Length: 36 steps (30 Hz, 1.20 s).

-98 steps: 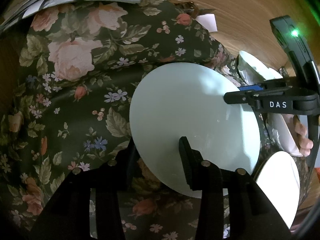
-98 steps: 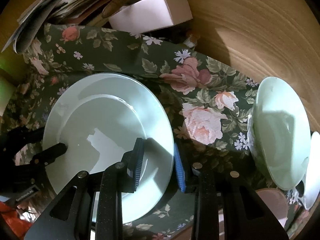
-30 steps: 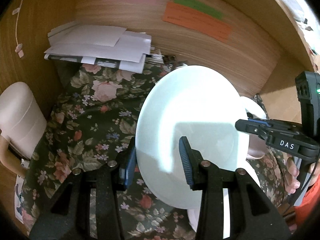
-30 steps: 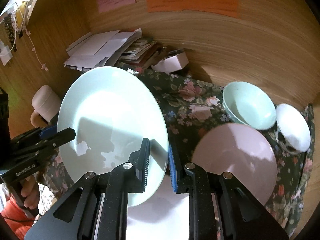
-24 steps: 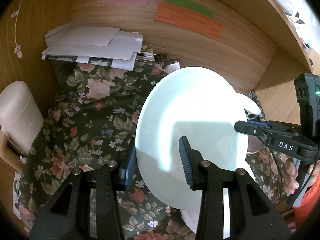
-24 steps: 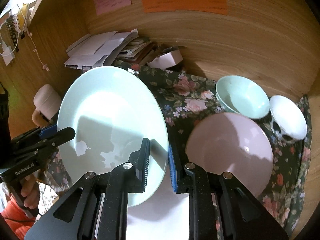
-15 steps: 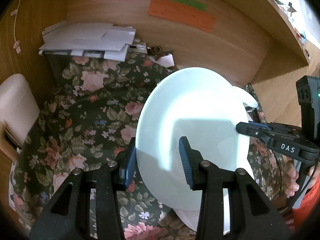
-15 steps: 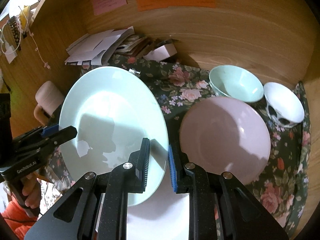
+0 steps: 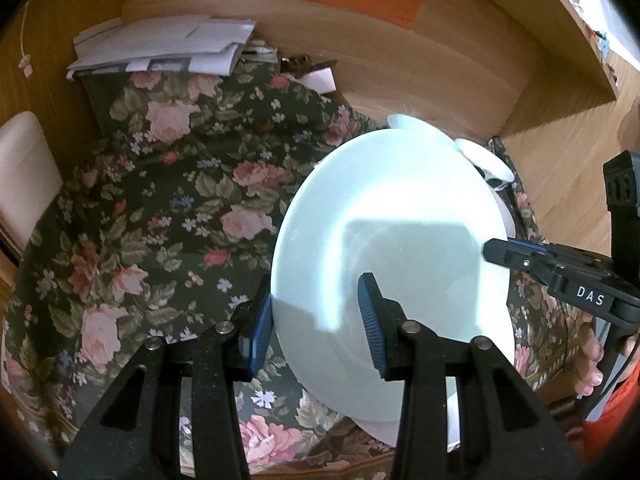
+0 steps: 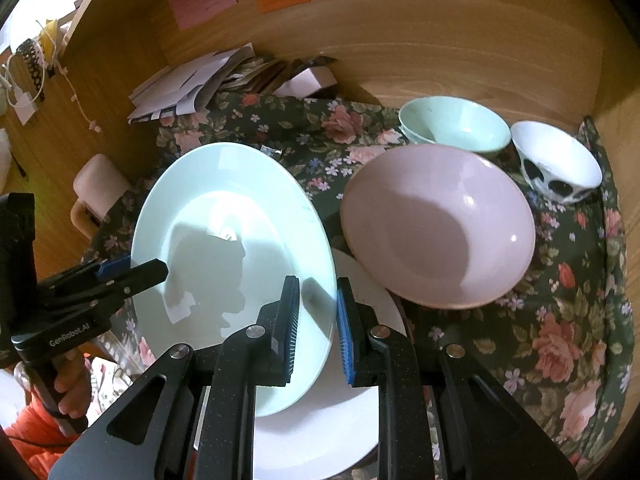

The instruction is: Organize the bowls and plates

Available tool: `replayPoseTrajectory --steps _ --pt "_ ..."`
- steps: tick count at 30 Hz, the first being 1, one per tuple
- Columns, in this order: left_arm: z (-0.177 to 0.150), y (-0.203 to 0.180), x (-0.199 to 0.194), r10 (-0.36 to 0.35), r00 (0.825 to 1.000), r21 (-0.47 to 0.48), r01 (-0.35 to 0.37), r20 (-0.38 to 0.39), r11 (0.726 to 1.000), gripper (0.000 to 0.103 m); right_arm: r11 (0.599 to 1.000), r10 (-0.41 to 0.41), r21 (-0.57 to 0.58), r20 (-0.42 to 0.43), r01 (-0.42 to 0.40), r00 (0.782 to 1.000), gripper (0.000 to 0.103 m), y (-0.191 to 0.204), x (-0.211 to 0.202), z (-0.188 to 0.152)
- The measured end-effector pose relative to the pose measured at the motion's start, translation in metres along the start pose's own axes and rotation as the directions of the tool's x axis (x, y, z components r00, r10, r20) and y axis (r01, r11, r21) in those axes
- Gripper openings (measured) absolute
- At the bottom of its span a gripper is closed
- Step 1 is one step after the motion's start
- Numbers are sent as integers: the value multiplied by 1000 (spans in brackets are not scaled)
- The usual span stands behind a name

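Note:
A pale green plate (image 9: 388,240) (image 10: 232,248) hangs tilted in the air, held from both sides. My left gripper (image 9: 314,320) (image 10: 136,269) is shut on its left rim. On the opposite rim my right gripper (image 10: 318,320) (image 9: 500,250) is shut too. Directly below lies a white plate (image 10: 340,420) (image 9: 384,428), mostly hidden. To the right rests a wide pink bowl (image 10: 436,224), with a pale green bowl (image 10: 452,124) and a white bowl with black spots (image 10: 556,168) behind it.
A dark floral cloth (image 9: 160,220) (image 10: 560,320) covers the desk inside a wooden alcove. A pile of papers (image 9: 160,48) and a small white box (image 10: 308,78) sit at the back. A pink cylinder (image 10: 100,184) stands at the left. Hands grip both handles.
Both grippers carried the green plate to the right and slightly down, over the white plate. The pink bowl and the two small bowls now appear closer and larger.

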State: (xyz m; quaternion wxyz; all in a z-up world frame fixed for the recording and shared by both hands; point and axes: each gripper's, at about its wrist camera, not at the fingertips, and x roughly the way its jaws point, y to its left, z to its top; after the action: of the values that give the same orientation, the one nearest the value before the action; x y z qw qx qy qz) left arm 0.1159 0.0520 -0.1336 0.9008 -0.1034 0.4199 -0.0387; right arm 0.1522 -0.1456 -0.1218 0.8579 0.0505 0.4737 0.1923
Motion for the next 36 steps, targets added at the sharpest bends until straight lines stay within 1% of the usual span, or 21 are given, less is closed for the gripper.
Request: replayPoseTrajectory --steps 7,17,22,26,31,36 --pt "-7 -6 5 -10 1000 10 11 -26 1000 40 1000 -4 25 12 4 1000 17 -6 -1 -11" --pt "-16 -12 13 -17 998 25 19 -60 1000 40 998 -12 60 4 12 1000 17 -12 2 -26" --pt "-20 -16 17 -17 997 36 19 -74 999 40 998 -41 56 10 40 999 17 -12 3 -32" --pt "-22 -18 21 -15 996 44 19 -88 999 40 996 -45 73 6 44 999 17 -16 5 -37" --pt "-26 -21 25 -8 995 56 14 -97 998 40 996 -50 72 0 50 999 17 -18 6 -44" --pt "-26 -20 31 -8 994 45 13 -110 999 40 996 -83 40 13 82 996 17 -14 5 -49"
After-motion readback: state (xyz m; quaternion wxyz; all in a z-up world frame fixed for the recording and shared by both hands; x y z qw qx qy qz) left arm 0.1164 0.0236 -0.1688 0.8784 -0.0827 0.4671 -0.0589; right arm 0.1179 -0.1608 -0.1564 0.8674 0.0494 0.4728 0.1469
